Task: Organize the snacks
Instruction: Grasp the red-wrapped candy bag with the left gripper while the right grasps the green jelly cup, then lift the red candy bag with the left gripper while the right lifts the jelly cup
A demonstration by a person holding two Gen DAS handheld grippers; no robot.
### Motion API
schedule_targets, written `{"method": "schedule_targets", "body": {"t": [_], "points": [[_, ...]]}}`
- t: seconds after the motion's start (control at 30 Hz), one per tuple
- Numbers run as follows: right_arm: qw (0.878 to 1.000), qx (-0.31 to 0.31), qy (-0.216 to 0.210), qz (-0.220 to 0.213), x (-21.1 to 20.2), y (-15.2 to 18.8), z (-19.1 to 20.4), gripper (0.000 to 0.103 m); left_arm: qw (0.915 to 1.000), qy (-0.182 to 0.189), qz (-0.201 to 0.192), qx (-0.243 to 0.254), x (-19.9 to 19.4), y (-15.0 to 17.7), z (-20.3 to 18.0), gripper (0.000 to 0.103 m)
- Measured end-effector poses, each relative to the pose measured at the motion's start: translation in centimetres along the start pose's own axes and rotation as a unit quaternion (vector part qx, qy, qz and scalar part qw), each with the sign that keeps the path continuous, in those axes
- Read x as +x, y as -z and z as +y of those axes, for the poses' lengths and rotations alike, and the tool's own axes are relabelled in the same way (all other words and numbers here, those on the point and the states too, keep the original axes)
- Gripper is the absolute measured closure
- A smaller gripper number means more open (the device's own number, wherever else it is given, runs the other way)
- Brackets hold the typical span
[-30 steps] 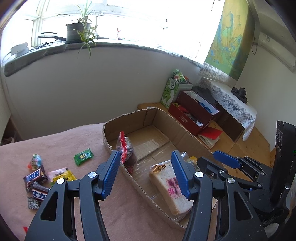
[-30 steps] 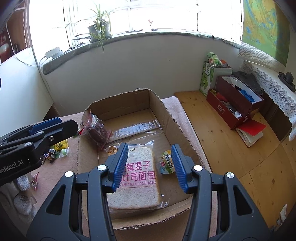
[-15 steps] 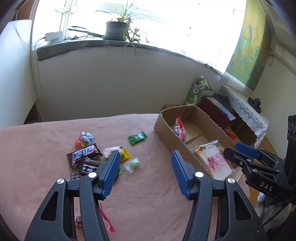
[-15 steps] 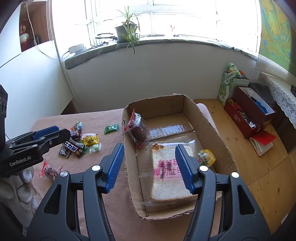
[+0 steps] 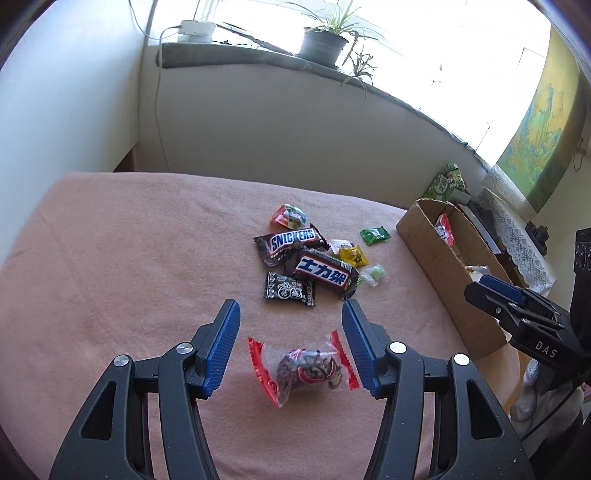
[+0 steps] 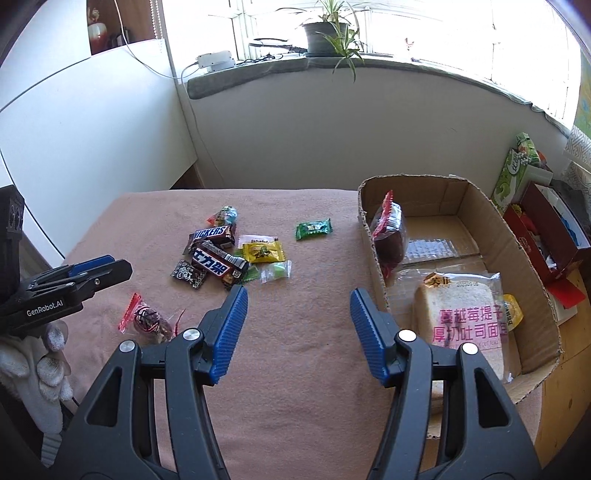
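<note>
While your left gripper (image 5: 291, 345) hangs over the pink cloth-covered table (image 5: 129, 258) with its blue-padded fingers (image 5: 221, 347) spread wide and nothing between them but air, a clear packet with red ends (image 5: 304, 367) lies on the cloth directly under the gap, near the table's front edge. It holds something dark; you are not touching it. Beyond your fingertips, toward the middle of the table, the loose snacks sit in a heap: a Snickers bar (image 5: 290, 243), a second Snickers bar with Chinese lettering (image 5: 325, 275) lying partly over it, a black patterned packet (image 5: 290, 290) just beside them, a yellow packet (image 5: 353, 256), a small clear packet with green candy (image 5: 375, 274) and an orange-green packet (image 5: 289, 216) at the far side. A green packet (image 5: 375, 234) lies apart, between the heap and the cardboard box (image 5: 428, 251).

Your right gripper (image 6: 297, 330) is also spread wide and empty, held above bare cloth between the heap and the box. The box stands at the table's right edge. Inside it a bagged sliced toast loaf (image 6: 461, 325) lies flat at the near end, a small yellow-lidded cup (image 6: 513, 314) rests against its right side, and a red-topped bag of dark snack (image 6: 388, 236) leans on the left wall. A potted plant (image 6: 328, 35) stands on the windowsill.
</note>
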State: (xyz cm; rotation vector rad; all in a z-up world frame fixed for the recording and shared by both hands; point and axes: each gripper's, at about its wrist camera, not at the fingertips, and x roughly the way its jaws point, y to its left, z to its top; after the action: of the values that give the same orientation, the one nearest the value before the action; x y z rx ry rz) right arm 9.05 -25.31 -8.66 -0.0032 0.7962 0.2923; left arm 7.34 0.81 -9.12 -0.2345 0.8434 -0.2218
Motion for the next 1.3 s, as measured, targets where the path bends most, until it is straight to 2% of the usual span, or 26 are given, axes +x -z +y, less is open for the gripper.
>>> {"method": "schedule_targets", "body": {"t": [0.13, 0.23, 0.3, 0.43, 0.6, 0.73, 0.87, 1.1, 1.2, 1.27, 1.3], "points": [[1.000, -0.009, -0.012, 0.017, 1.5, 0.2, 1.2, 0.042, 0.9998, 0.008, 0.012, -0.016, -0.7, 2.2, 0.6, 0.045], [1.000, -0.008, -0.015, 0.025, 3.0, 0.2, 1.7, 0.030, 0.9998, 0.004, 0.018, -0.002, -0.6, 3.5, 0.0, 0.040], [0.999, -0.007, -0.015, 0.032, 4.0, 0.2, 2.0, 0.030, 0.9997, 0.001, 0.024, 0.010, -0.1, 4.2, -0.6, 0.039], [0.999, -0.005, -0.004, 0.042, 6.4, -0.2, 2.5, 0.030, 0.9994, -0.010, 0.027, 0.019, 1.0, 4.6, -1.5, 0.030], [0.999, 0.007, 0.022, 0.048, 8.9, -0.7, 2.6, 0.030, 0.9983, -0.034, 0.019, 0.043, 2.0, 4.6, -2.4, 0.029], [0.997, 0.019, 0.045, 0.051, 10.4, -1.0, 2.5, 0.045, 0.9980, -0.038, 0.019, 0.047, 2.6, 4.4, -2.4, 0.028], [0.996, 0.021, 0.054, 0.062, 12.0, -1.1, 2.5, 0.050, 0.9981, -0.031, 0.024, 0.047, 3.4, 4.4, -2.2, 0.028], [0.995, 0.010, 0.066, 0.071, 13.7, -1.4, 2.9, 0.051, 0.9981, -0.027, 0.034, 0.044, 4.8, 4.5, -1.9, 0.028], [0.995, 0.004, 0.068, 0.070, 13.7, -1.3, 2.9, 0.059, 0.9980, -0.026, 0.031, 0.048, 4.9, 4.7, -1.9, 0.029], [0.995, 0.003, 0.069, 0.067, 13.6, -1.3, 2.9, 0.071, 0.9978, -0.028, 0.032, 0.051, 5.0, 4.8, -1.9, 0.041], [0.996, 0.005, 0.068, 0.066, 13.5, -1.2, 2.8, 0.073, 0.9977, -0.031, 0.032, 0.052, 5.0, 4.8, -1.9, 0.043]]}}
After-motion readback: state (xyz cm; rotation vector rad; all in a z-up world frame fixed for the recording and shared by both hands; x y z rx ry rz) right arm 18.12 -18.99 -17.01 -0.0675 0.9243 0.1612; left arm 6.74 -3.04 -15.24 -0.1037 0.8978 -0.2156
